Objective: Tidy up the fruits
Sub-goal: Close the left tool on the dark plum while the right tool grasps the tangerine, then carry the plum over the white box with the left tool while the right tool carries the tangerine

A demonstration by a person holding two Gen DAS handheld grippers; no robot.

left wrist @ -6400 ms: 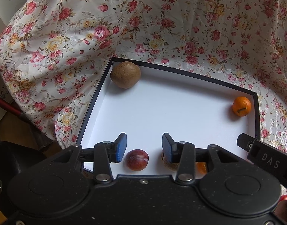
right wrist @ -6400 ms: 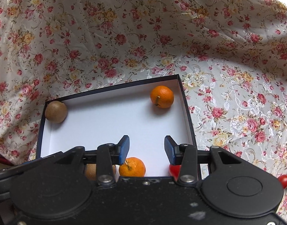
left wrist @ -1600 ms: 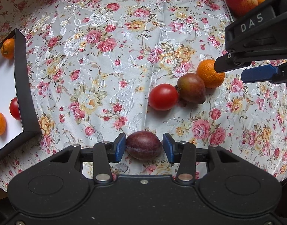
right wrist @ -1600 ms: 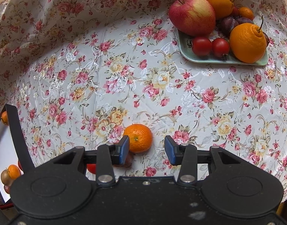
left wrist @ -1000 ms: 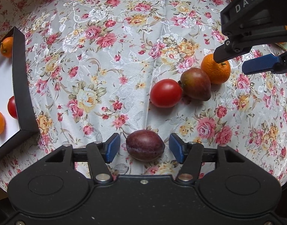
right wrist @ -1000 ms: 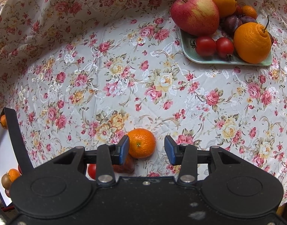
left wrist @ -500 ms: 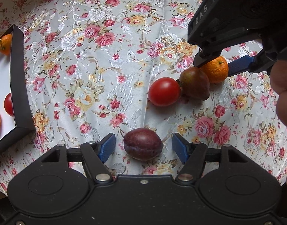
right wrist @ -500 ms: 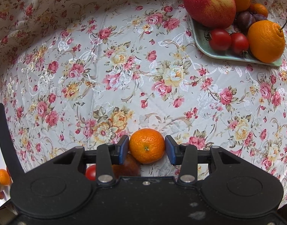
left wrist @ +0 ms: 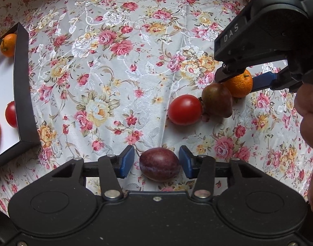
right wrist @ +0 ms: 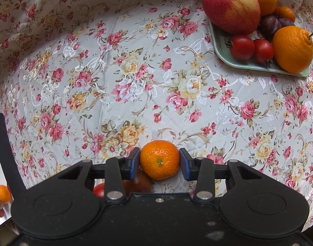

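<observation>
Mandarin point(right wrist: 159, 159), small and firm-skinned, looking light and slightly yielding; likely tolerating a gentle squeeze across its widest middle, which is where the right gripper point(right wrist: 159, 161) is pressing, jaws closed onto both flanks. Sitting on the floral cloth point(right wrist: 136, 71) over the desk, just beside a reddish-brown fruit point(left wrist: 217, 100) and a tomato point(left wrist: 185, 109). Showing bright orange, dimpled peel and a small green stem scar facing the right wrist camera.

Plum point(left wrist: 159, 164), dark purple with a dull bloom, oval, lying on the cloth between the jaws of the left gripper point(left wrist: 156, 162), jaws standing apart with a gap showing on the left side and the right pad at or nearly at the skin. Probably smooth and a little slippery, bruising under hard pressure, so best taken at the broad sides with a light close.

Black-rimmed box point(left wrist: 25, 82) lying off to the left, already holding oranges and a tomato. Green plate point(right wrist: 222, 49) piled with more fruit sitting far right.
</observation>
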